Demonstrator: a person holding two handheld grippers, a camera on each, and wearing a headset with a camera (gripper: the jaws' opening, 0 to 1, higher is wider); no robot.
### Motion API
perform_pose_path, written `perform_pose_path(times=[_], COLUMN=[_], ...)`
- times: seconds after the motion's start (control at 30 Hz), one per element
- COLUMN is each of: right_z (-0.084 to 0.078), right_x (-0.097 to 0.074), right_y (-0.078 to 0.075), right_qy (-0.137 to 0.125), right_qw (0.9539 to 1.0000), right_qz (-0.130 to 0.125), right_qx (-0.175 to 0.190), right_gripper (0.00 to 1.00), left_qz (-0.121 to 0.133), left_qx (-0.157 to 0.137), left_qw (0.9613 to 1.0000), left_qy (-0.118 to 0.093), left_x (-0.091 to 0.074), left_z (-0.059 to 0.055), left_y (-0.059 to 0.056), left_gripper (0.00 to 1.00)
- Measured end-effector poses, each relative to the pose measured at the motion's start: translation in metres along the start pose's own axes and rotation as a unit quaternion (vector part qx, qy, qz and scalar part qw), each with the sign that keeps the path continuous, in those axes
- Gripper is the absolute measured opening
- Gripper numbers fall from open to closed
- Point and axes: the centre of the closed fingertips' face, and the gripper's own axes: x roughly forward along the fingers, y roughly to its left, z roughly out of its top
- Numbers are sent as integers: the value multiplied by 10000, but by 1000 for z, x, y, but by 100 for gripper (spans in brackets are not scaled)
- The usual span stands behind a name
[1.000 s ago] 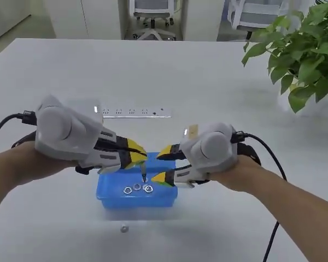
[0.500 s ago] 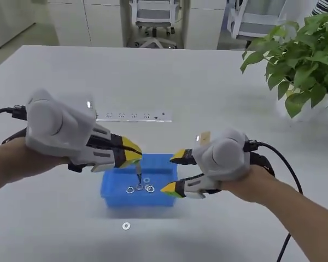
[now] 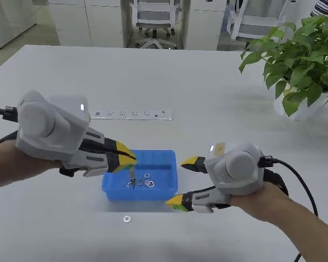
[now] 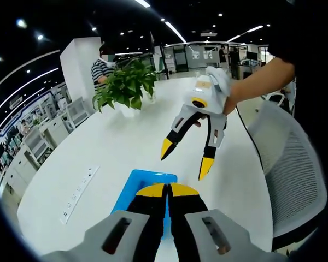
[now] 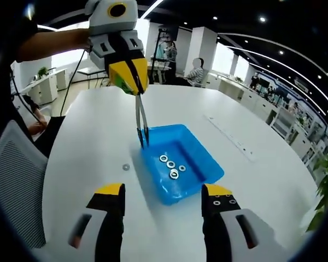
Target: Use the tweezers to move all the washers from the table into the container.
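Closest to me, one washer point(image 3: 127, 219) lies alone on the white table point(image 3: 208, 98), just in front of the blue container point(image 3: 138, 196). My right gripper point(image 3: 177, 182) hovers beside the container's right end, its yellow-tipped jaws spread wide with nothing between them. Inside the container several washers point(image 5: 174, 173) lie loosely grouped on the floor. My left gripper point(image 3: 126, 155) hangs above the container's left side, jaws pinched together on the tweezers point(image 3: 132, 177), which point steeply down with their tips inside the container close to the washers. Whether the tips grip a washer I cannot tell. Farther back a white power strip point(image 3: 131, 114) lies flat on the table, well apart from the container. A leafy green plant point(image 3: 300, 60) stands at the far right, and office chairs point(image 3: 153, 13) sit beyond the table's far edge.
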Motion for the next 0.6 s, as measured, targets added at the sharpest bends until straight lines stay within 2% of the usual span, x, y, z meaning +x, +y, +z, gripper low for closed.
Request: perform_pose_path(times=[0.33, 0.6], right_z=[-5, -8], right_x=[-5, -8], right_y=[12, 20], right_qy=[-118, -148], right_qw=[9995, 9992], right_qz=[-62, -44], right_qx=[269, 369], right_gripper=[69, 77], left_qz=[3, -14], left_qx=[-151, -291], left_qw=[9999, 9996], left_qy=[4, 62], left_x=[-2, 1], left_z=[-11, -24], left_y=[-13, -21], left_gripper=[4, 4])
